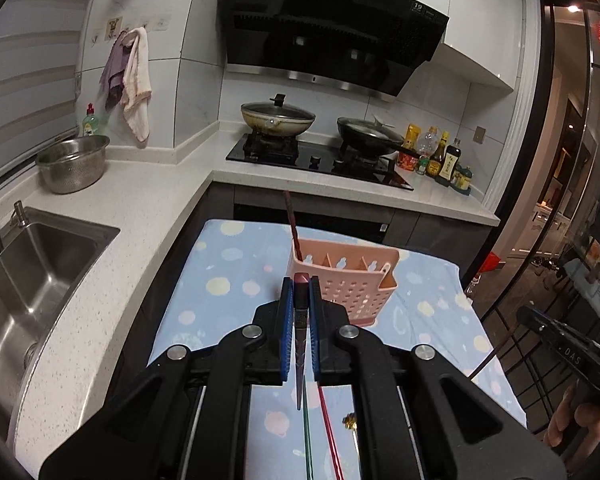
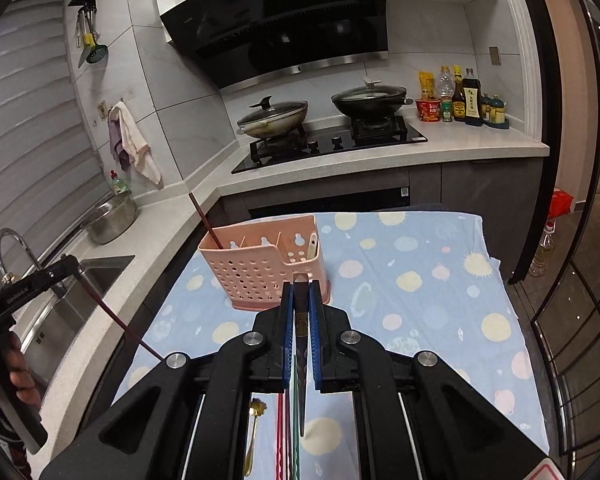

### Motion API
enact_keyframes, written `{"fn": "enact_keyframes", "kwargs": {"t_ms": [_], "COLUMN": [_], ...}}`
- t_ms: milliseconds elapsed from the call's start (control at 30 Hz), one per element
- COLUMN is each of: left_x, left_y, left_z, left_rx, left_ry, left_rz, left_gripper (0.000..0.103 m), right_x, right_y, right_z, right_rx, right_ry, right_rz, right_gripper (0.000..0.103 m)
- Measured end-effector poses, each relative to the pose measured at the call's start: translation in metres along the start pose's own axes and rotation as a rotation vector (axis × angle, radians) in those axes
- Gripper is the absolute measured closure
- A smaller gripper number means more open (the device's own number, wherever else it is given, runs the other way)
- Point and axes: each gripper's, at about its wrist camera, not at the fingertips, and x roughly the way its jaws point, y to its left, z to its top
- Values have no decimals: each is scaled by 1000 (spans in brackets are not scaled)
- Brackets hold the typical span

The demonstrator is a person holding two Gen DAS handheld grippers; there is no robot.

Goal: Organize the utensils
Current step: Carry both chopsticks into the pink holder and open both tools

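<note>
Both grippers are carrying chopsticks toward the pink perforated plastic utensil caddy (image 1: 342, 280).
The left gripper (image 1: 300, 312) is pinching a dark maroon chopstick (image 1: 300, 344), and the right gripper (image 2: 300, 312) is pinching a dark brown chopstick (image 2: 300, 336), each raised for dropping in.

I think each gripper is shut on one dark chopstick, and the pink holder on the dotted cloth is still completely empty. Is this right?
Not quite. The pink holder is not empty: the right wrist view shows a dark chopstick leaning in its left compartment and a pale utensil in its right end. The rest holds: the left gripper and right gripper are each shut on one dark chopstick.
</note>
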Motion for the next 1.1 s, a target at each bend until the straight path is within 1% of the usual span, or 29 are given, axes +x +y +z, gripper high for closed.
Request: {"fn": "enact_keyframes", "kwargs": {"t_ms": [133,333,467,567,667,767,867,967,1100], "left_x": [2,1,8,24,47,70,99,123,145], "left_y": [-7,-21,-27,-27,-24,-22,-18,-14,-10], "left_z": [34,97,131,147,152,147,134,117,99], "left_rx": [1,11,26,29,30,39,37,25,16], "left_ry": [-52,-163,-224,-236,-221,-188,-136,-79,-28], "left_rz": [-45,-97,-91,-81,-62,-39,-29,-27,-23], "left_gripper": [96,96,96,96,96,96,96,96,96], "right_x": [10,20,31,46,64,88,114,137,159], "right_y": [8,27,39,41,40,36,29,22,17], "right_z": [27,86,122,142,152,153,145,130,114], "right_rx": [6,-9,-27,-8,11,33,63,81,81], "right_ry": [-34,-134,-201,-228,-233,-206,-149,-87,-33], "right_rz": [42,90,87,90,89,86,95,90,71], "right_gripper": [96,96,96,96,96,96,96,96,96]}}
